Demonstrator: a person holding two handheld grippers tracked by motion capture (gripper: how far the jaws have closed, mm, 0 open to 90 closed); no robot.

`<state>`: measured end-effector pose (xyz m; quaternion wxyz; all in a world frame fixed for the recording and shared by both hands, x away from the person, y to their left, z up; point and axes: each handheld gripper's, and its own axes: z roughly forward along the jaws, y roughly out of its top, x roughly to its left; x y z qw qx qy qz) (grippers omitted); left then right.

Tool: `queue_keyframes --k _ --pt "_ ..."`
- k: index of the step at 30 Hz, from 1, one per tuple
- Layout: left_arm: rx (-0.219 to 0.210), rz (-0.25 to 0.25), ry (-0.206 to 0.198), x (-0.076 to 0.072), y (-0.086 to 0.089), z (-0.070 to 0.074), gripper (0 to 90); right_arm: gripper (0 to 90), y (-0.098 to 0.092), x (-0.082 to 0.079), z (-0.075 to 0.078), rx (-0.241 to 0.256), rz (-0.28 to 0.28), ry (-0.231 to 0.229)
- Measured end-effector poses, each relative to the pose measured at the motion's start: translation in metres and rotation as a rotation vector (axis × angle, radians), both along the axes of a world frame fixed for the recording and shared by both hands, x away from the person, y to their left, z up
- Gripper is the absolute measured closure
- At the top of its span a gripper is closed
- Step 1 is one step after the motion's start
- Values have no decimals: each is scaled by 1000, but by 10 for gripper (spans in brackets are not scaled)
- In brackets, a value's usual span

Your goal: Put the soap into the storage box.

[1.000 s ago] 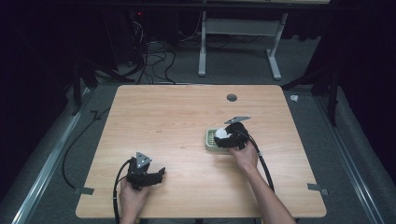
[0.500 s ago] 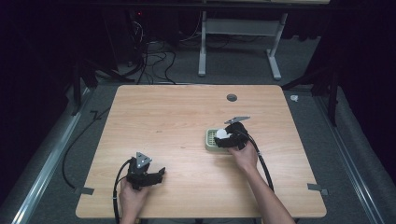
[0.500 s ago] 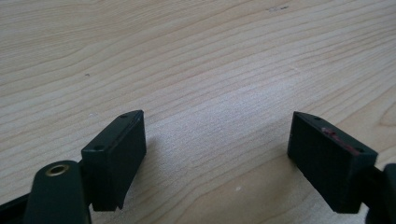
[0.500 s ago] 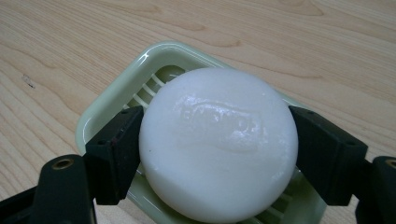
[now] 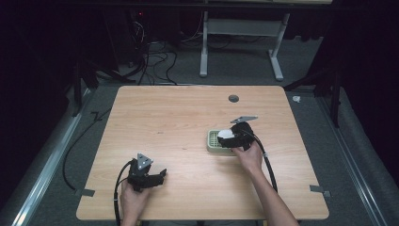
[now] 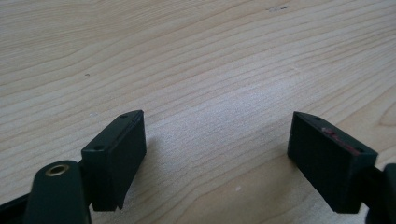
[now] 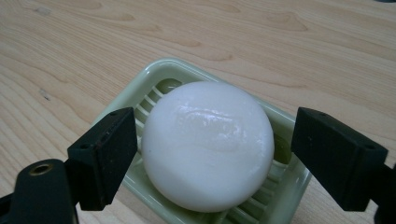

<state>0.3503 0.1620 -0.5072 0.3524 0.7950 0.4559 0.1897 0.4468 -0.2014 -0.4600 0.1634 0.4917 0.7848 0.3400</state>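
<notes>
A lab: beyond the tongs, a bare wooden bench (image 5: 188, 117) stands among black curtains (image 5: 47, 47), tangled floor cables (image 5: 155, 59) and a white desk frame (image 5: 240, 42) on grey carpet.

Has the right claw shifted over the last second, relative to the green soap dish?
No. The right claw sits over the green soap dish and white soap, just as before, at the same spot below the table's grommet hole.

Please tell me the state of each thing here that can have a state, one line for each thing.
White soap bar: lying in the dish, whole, not gripped.
Green soap dish: flat on the table, holding the soap.
Right tongs: open, jaws on either side of the soap, apart from it.
Left tongs: open, holding nothing, low over bare wood.
</notes>
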Motion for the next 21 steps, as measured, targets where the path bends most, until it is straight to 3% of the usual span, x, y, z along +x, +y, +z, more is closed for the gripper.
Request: queue_keyframes --k 21 --pt "0 0 0 0 0 0 199 172 -18 -17 11 66 -7 -41"
